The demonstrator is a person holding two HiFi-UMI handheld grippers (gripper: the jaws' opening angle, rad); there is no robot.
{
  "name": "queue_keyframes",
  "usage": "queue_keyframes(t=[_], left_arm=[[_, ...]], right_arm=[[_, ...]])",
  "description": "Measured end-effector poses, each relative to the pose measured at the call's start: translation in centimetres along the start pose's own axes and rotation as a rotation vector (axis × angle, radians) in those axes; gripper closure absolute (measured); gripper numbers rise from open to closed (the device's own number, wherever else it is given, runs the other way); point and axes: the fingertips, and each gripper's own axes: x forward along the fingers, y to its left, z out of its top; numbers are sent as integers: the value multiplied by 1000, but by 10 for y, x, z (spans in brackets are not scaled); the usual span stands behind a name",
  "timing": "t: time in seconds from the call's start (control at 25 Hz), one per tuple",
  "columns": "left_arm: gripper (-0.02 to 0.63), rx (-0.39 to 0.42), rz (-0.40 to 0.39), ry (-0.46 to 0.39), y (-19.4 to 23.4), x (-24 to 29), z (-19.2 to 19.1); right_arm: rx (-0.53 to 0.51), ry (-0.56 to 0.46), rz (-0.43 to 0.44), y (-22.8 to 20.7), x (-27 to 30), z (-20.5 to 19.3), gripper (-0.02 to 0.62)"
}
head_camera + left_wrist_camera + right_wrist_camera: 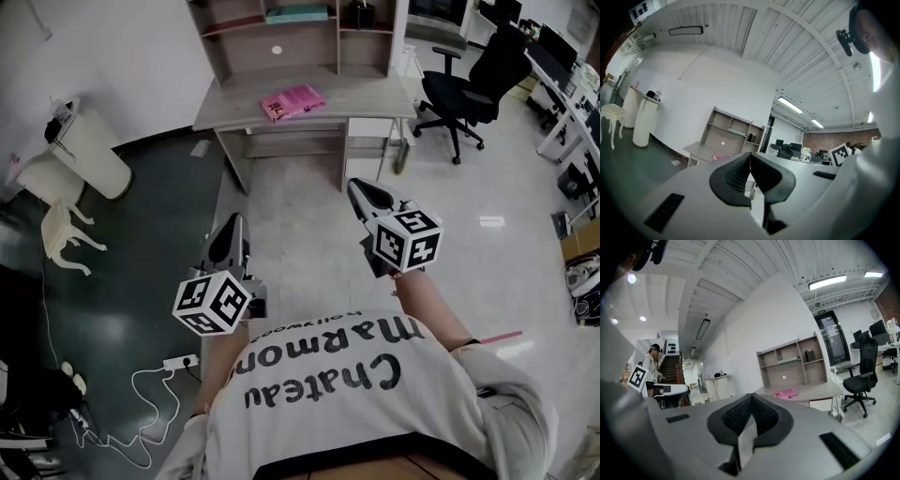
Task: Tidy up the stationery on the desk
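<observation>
Pink book [292,101] lies on the table [367,94], well apart from left tongs [232,230] and right tongs [364,192]; both pressed together, empty, nothing reachable yet imo.

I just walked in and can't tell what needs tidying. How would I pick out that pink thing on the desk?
Find the grey desk against the white wall, with a shelf unit on top and a black chair beside it. Near the middle of its top lies a flat pink book. It is the only pink thing there; the teal item sits higher, on a shelf.
</observation>
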Motion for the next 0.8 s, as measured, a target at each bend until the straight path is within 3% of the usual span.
queue_keyframes(t=[0.2,0.6,0.8], left_arm=[[589,12,-36,8,17,13,0],[589,-87,52,104,63,36,-45],[589,-82,49,122,73,71,-49]], right_arm=[[33,7,-2,0,28,-4,586],[32,134,20,-7,72,-43,586],[43,162,25,-30,105,-50,586]])
